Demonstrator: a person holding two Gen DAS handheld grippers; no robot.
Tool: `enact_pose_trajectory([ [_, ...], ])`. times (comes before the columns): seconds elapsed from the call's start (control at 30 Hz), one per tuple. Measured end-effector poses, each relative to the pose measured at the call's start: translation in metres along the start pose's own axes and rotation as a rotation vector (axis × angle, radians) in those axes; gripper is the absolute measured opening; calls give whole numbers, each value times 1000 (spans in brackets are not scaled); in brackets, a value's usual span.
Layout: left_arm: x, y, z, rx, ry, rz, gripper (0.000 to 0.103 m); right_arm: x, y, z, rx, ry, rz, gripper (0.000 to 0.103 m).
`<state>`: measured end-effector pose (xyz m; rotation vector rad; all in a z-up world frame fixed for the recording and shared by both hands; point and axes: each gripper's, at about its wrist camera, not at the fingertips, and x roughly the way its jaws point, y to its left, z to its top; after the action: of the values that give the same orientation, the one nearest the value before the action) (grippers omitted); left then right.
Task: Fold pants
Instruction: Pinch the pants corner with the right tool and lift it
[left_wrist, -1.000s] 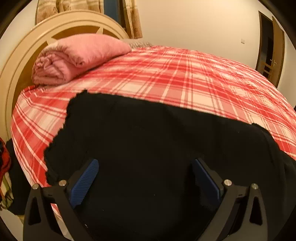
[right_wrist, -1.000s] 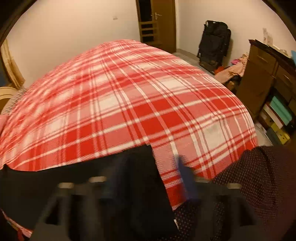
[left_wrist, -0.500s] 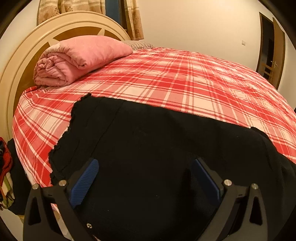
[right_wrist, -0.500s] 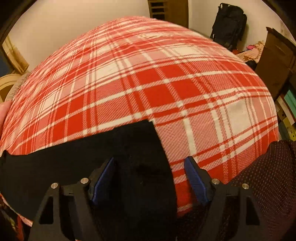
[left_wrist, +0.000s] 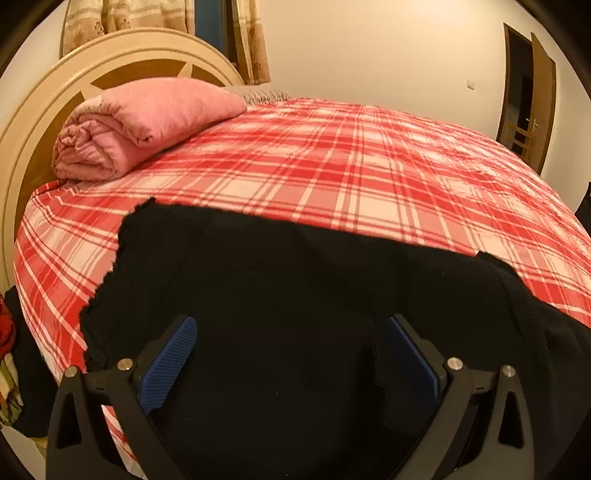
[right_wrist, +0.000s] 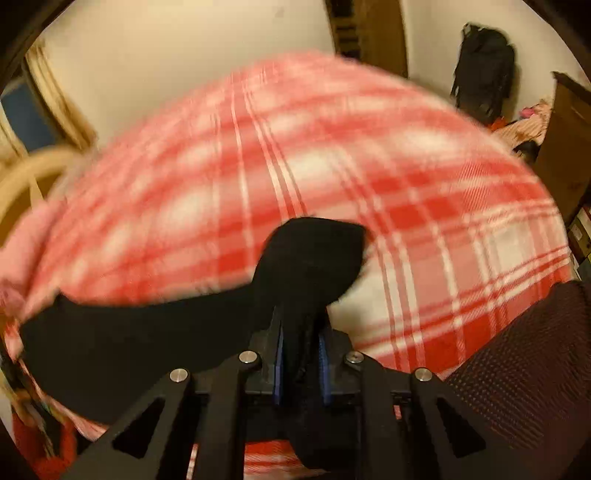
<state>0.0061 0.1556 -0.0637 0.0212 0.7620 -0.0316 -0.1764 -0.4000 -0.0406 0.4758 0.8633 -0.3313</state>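
Pants (left_wrist: 295, 314) are lying black on the plaid bed (left_wrist: 369, 177); the right claw (right_wrist: 300, 354), having just been closing, is pinching their end, while the left claw (left_wrist: 291, 354) is hovering spread over them.

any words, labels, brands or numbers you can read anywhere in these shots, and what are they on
None can be read.
Black fabric pants: no tag or print shows.
Red and white plaid bedsheet: pattern only.
Rolled pink blanket: no label shows.
Coloured boxes beside the brown wooden dresser: blurred, any print is unreadable.
Black backpack against the wall: too blurred to tell.
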Motion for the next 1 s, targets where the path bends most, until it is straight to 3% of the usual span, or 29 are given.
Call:
enact_pose_trajectory([
  [0.1, -4, 2, 3, -4, -16, -9, 103, -38, 4, 15, 11, -104, -54, 14],
  [0.27, -3, 4, 4, -15, -26, -26, 103, -27, 5, 12, -43, -38, -198, 14],
  [0.4, -3, 5, 2, -18, -24, -45, 103, -22, 5, 3, 19, -15, -195, 15],
  [0.53, -7, 7, 3, -4, -39, -47, 103, -44, 63, 12, -54, -38, -78, 15],
  [0.67, -9, 10, 6, -18, -46, -53, 103, -59, 169, 10, -208, -16, 109, 16],
  [0.83, -9, 10, 2, -40, -43, -81, 103, -13, 296, -45, -463, 48, 235, 17],
  [0.93, -10, 12, 0, -50, -40, -91, 103, 24, 347, -88, -555, 35, 279, 26],
  [1.0, -13, 12, 0, -52, -41, -105, 103, 46, 368, -112, -590, 67, 323, 40],
])
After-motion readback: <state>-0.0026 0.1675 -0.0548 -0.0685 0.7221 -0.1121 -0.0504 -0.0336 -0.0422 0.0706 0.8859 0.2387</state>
